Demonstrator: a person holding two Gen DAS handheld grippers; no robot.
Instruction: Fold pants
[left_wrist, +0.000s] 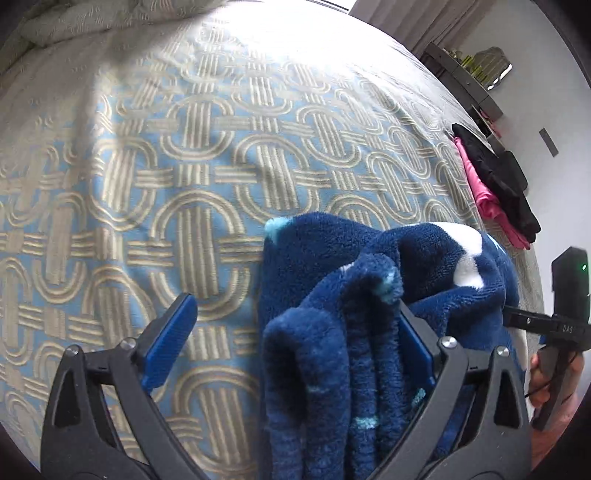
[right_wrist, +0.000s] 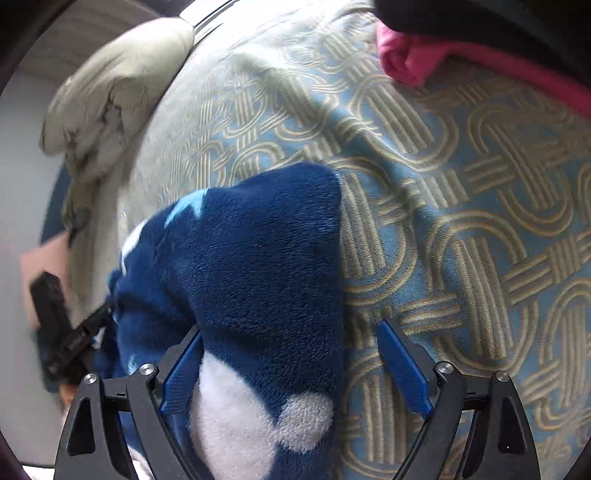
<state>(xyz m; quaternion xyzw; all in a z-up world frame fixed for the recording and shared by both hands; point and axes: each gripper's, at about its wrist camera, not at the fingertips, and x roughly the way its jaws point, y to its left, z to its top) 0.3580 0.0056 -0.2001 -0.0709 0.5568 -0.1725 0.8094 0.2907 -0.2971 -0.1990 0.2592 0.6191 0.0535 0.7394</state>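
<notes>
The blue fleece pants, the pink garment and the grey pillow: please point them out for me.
blue fleece pants (right_wrist: 258, 266), right wrist view, dark blue middle.
pink garment (right_wrist: 402, 62), right wrist view, folded end.
grey pillow (right_wrist: 122, 88), right wrist view, its middle.

Letters "DAS" on the right tongs.

Each handheld gripper has matte black triangular arms with cut-out windows, round silver screw heads at the pivots, and flat ribbed blue plastic fingers. Beside the left gripper's blue fingers, the right gripper's black body shows a small green light and white lettering on its rail.
</notes>
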